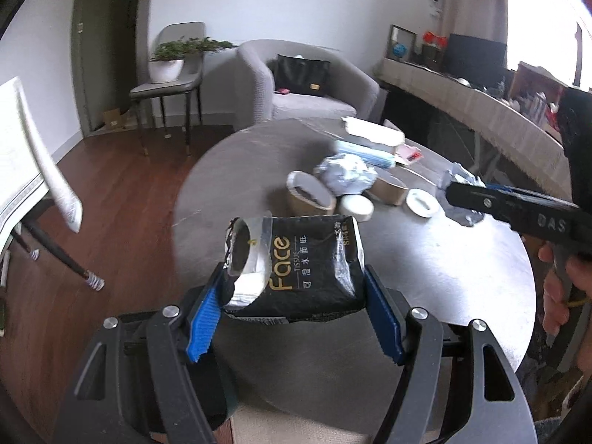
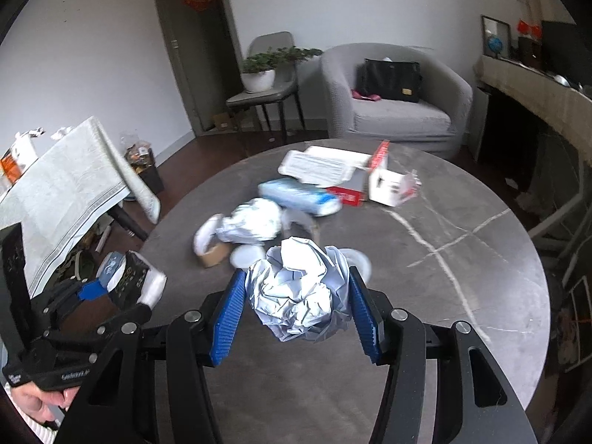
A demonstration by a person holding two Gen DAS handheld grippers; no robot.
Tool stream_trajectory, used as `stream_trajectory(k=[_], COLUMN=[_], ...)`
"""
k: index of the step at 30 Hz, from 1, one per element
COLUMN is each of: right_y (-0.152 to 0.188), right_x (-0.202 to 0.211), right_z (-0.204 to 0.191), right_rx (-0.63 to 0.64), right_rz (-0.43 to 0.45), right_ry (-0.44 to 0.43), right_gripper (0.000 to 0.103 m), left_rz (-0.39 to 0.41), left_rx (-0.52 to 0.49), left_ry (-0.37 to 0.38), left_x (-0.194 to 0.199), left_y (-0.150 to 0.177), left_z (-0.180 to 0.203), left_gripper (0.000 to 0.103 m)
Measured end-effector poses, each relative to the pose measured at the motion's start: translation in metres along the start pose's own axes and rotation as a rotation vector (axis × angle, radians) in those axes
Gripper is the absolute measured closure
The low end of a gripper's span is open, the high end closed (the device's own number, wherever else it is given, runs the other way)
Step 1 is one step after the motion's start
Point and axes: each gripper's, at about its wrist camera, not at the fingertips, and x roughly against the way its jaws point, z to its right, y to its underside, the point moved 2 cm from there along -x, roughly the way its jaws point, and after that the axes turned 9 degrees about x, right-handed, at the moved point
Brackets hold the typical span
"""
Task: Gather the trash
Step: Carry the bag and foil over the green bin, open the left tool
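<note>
Lifted clear of the desk [image 2: 462, 259] for binning, the left gripper [image 1: 292, 303] clamps a tissue pack [image 1: 307, 270] and the right gripper [image 2: 296, 318] squeezes crumpled paper [image 2: 299, 292].

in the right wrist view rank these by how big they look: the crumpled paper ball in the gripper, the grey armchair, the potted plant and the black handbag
1. grey armchair
2. crumpled paper ball, though it is nearest the camera, so its look is inflated
3. black handbag and potted plant, too alike to rank
</note>
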Motion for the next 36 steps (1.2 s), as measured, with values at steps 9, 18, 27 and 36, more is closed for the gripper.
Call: stream_trajectory(k=[9, 18, 27, 36], right_y=[-0.001, -0.022, -0.036, -0.044], right_x=[-0.013, -0.027, -0.042, -0.054], right_z=[-0.042, -0.094, -0.144, -0.188], right_rx=[0.042, 0.096, 0.135, 0.182], right_rz=[0.009, 0.034, 0.041, 0.041], right_ry=[-0.053, -0.125, -0.189, -0.237], right_gripper=[0.048, 0.048, 0.048, 0.048], left_rz=[0.036, 0.038, -0.071, -0.196], left_rx=[0.037, 0.074, 0.126, 0.161], left_ry=[-0.055, -0.131, -0.215, -0.264], left_x=[0.023, 0.033, 0.024, 0.013], left_y=[0.004, 0.003, 0.021, 0.044], left_z=[-0.042, -0.096, -0.156, -0.199], left_gripper=[0.03, 0.03, 0.03, 0.03])
